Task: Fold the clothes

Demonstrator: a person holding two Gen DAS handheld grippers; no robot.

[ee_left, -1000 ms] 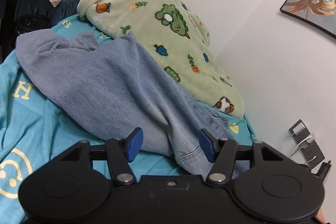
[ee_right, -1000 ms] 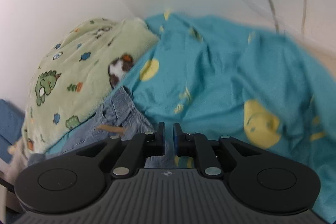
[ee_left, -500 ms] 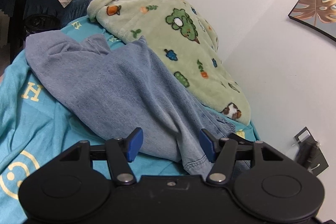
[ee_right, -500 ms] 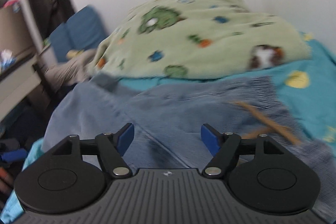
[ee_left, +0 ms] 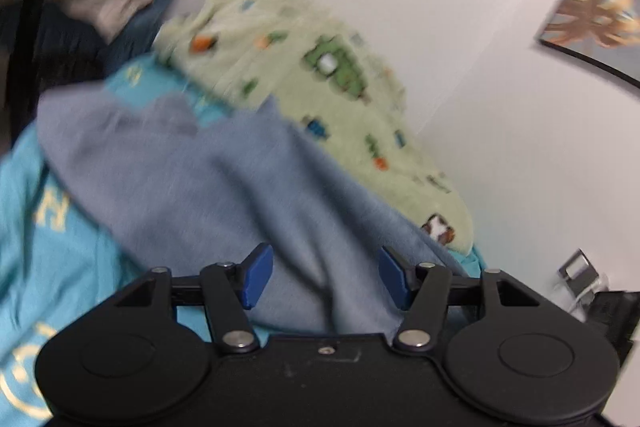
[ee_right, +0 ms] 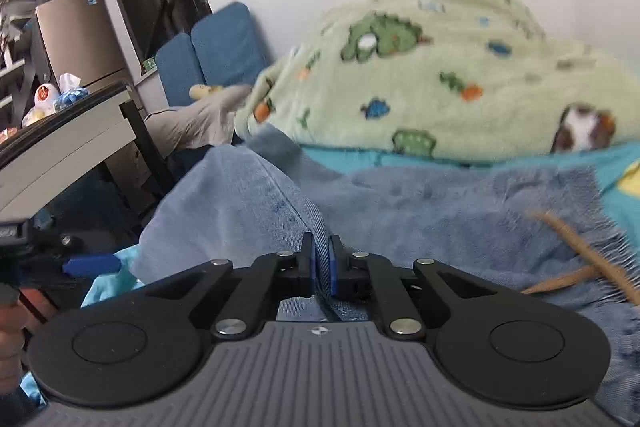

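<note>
Right gripper (ee_right: 320, 267) is clamped on a seam fold of the jeans (ee_right: 248, 203), which run off toward 10 o'clock. Left gripper (ee_left: 326, 277) is spread wide, nothing in it, denim (ee_left: 208, 187) right at its tips toward 12. Jeans lie on the teal sheet (ee_left: 48, 251); green dino blanket (ee_right: 440, 75) behind, around 1 o'clock.

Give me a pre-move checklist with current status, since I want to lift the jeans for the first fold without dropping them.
1. Right gripper shut on the jeans seam: ok.
2. Left gripper gripping the jeans: not ok, open with denim between its fingers.
3. Grip depth on the right: cannot tell, the fabric's end is hidden.
4. Jeans free of the green blanket: ok in the right view, teal sheet shows between them.
5. Left view sharp: not ok, blurred.
</note>
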